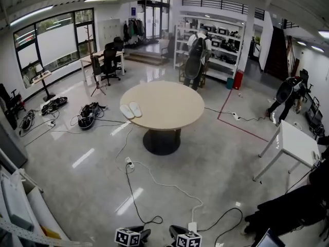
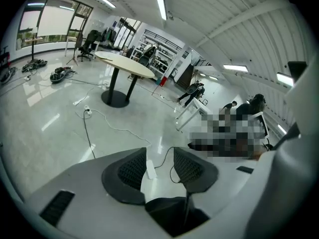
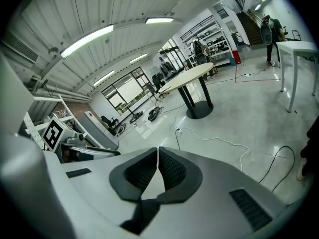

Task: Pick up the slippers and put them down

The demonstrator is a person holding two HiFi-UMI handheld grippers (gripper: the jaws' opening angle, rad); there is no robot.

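A pair of white slippers (image 1: 130, 110) lies side by side near the left edge of a round beige table (image 1: 169, 104) in the middle of the room. Both grippers sit at the bottom edge of the head view, far from the table, with only their marker cubes showing. My left gripper (image 1: 128, 236) has its jaws apart with nothing between them; in the left gripper view (image 2: 160, 164) only floor and a white power strip show through the gap. My right gripper (image 1: 188, 239) is shut on nothing, its pads touching in the right gripper view (image 3: 158, 163).
Cables and a power strip (image 1: 192, 227) trail across the shiny floor between me and the table. A smaller white table (image 1: 294, 143) stands at right. People (image 1: 196, 55) are near the shelves at the back. Racks (image 1: 20, 205) stand at lower left.
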